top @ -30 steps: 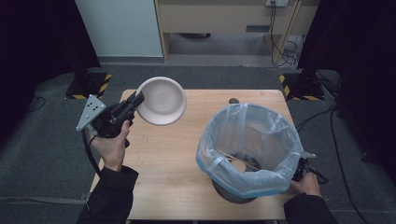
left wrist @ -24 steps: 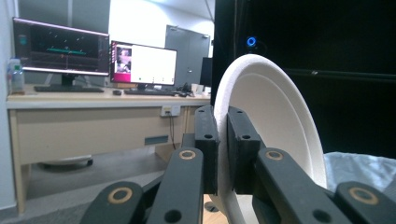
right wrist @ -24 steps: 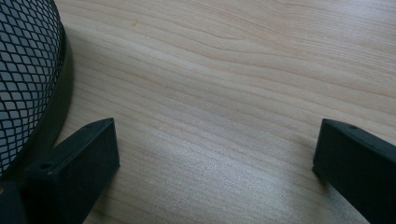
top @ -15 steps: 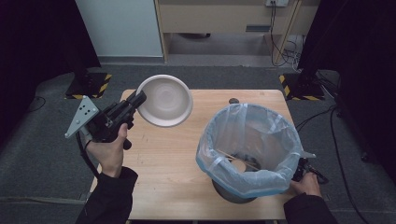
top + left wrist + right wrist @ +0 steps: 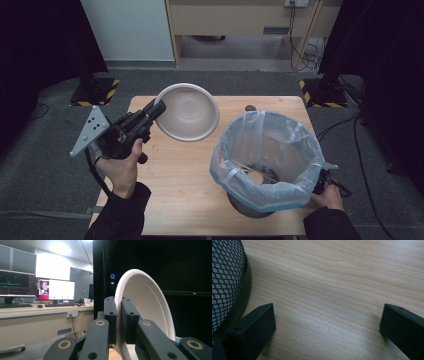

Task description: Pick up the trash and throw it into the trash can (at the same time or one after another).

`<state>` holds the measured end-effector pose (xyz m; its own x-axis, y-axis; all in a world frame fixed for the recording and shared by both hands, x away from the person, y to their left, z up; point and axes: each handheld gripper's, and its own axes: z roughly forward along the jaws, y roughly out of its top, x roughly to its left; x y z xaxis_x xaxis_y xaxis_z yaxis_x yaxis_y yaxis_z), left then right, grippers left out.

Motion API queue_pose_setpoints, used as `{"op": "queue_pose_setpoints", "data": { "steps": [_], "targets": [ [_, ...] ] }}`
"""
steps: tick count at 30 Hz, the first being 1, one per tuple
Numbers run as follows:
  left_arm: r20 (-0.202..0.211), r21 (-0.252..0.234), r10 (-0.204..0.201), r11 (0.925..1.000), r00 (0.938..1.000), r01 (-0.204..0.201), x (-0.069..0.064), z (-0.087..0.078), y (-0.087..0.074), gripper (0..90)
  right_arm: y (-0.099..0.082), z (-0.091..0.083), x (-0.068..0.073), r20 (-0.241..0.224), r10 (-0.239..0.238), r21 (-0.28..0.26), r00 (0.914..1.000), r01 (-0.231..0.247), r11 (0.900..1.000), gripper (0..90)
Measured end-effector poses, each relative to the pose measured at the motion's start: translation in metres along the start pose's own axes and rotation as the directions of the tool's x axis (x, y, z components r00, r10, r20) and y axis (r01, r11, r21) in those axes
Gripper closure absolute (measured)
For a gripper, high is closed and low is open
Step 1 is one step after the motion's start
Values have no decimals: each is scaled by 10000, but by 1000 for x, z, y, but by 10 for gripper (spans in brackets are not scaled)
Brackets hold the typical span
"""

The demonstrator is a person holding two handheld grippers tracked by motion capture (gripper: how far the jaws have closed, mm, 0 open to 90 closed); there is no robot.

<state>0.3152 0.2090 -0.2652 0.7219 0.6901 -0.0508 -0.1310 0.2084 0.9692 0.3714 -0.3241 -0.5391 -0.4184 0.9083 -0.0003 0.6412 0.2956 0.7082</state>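
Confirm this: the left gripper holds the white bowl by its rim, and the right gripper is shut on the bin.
Wrong about the right gripper: its jaws stand open over bare table beside the bin, as the right gripper view shows. The left gripper does hold the white bowl by its rim.

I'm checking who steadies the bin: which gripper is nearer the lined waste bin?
Right. The right gripper sits beside the waste bin, jaws open; the left gripper is across the table, clamping the white bowl.

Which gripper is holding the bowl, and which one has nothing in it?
The left gripper pinches the white bowl by its rim, lifted and tilted. The right gripper is open over the wooden table, beside the mesh bin.
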Motion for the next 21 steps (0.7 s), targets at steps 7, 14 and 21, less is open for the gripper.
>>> {"op": "queue_pose_setpoints", "data": {
  "steps": [7, 14, 21],
  "targets": [
    [444, -97, -69, 9999, 9990, 74, -13, 13, 3, 839, 0, 0, 0, -5, -8, 19, 10000, 8, 10000, 5],
    [1202, 85, 182, 9998, 9926, -194, -42, 43, 5, 839, 0, 0, 0, 2, -6, -3, 10000, 6, 10000, 5],
    [1692, 373, 133, 9991, 9855, -199, -61, 67, -3, 839, 0, 0, 0, 2, -7, -4, 10000, 7, 10000, 5]
  ]
}}
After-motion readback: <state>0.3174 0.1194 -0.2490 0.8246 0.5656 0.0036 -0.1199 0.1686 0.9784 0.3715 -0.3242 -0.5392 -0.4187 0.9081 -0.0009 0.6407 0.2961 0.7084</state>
